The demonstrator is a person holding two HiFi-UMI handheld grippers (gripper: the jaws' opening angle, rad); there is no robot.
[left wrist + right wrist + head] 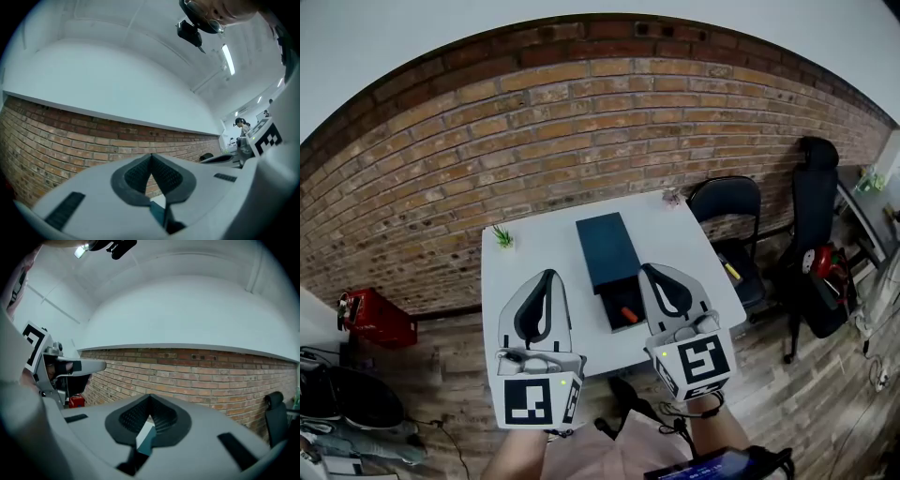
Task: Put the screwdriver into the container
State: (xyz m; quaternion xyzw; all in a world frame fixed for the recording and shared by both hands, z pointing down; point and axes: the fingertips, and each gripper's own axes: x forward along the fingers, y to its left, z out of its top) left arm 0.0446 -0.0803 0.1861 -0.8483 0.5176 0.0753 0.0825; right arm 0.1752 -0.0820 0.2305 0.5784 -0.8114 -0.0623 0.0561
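- Head view: we see the screwdriver, orange-handled, lying in the pulled-out tray of the dark container on the white table. The left gripper and right gripper are held above the table's near side, both apart from the screwdriver. We judge the placing done; at most the tray is left to slide shut.
- Left gripper view: the left gripper has its jaws closed tip to tip on nothing, facing the brick wall.
- Right gripper view: the right gripper is likewise closed and empty.
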